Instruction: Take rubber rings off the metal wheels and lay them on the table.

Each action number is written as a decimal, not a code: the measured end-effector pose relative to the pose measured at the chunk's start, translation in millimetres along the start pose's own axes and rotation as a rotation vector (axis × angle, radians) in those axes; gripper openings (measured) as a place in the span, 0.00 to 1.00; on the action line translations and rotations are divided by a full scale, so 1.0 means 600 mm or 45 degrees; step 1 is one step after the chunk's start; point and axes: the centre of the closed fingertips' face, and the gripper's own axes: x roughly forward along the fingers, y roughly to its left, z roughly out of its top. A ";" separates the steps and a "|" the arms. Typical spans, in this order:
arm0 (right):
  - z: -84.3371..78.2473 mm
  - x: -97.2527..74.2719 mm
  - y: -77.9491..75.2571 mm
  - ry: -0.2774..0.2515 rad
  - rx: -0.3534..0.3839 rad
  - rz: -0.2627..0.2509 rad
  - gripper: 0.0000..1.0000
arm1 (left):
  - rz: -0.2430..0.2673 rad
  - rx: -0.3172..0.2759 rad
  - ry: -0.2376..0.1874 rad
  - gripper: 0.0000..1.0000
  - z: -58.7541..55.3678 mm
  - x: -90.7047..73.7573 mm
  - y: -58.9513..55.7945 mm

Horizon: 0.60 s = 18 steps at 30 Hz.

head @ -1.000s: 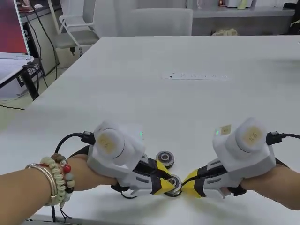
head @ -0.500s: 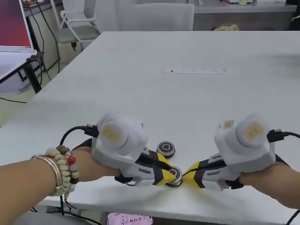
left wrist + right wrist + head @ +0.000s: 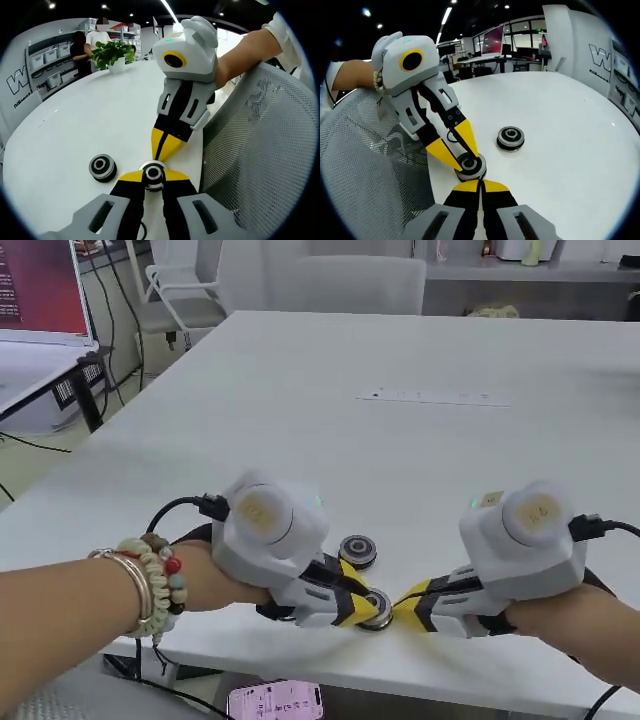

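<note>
At the front edge of the bench (image 3: 400, 460), close to the person's body, one metal wheel (image 3: 471, 166) sits between the two tools, and everything else is best placed from it. The left hand-held gripper (image 3: 153, 176) has its yellow jaws closed on either side of this wheel, clamping it flat on the bench. The right hand-held gripper (image 3: 482, 186) comes at the wheel from the opposite side. Its jaws are pressed together with only a thin seam between them, and their tips touch the wheel's rim. Whether they have nipped any rubber cannot be made out. The dark band (image 3: 465, 161) on the wheel's upper face is probably the rubber ring, and it looks seated, so the step in hand appears to be getting the first ring started off its wheel. To do that well, the left clamp should stay firm and low so the wheel neither spins nor lifts. The right tips likely need to part slightly, catch the ring's edge rather than the metal, and then peel it up and away from the wheel, not drag sideways. If the grip slips, the wheel could skid off the bench edge just behind it. A second wheel (image 3: 510, 137) lies free just beyond the clamped wheel, farther onto the bench and untouched. No loose ring lies on the bench near either wheel, so the task seems barely begun.
</note>
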 end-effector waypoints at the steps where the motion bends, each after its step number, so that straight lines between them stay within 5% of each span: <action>1: 0.000 0.000 0.000 -0.001 -0.001 -0.002 0.00 | 0.001 0.000 0.001 0.07 0.000 0.000 0.001; 8: 0.008 -0.003 -0.013 -0.055 0.150 0.006 0.00 | -0.007 0.008 0.000 0.07 0.000 -0.001 0.002; 18: 0.010 -0.005 -0.012 -0.061 0.184 0.012 0.00 | -0.018 0.015 -0.016 0.07 0.001 0.001 0.002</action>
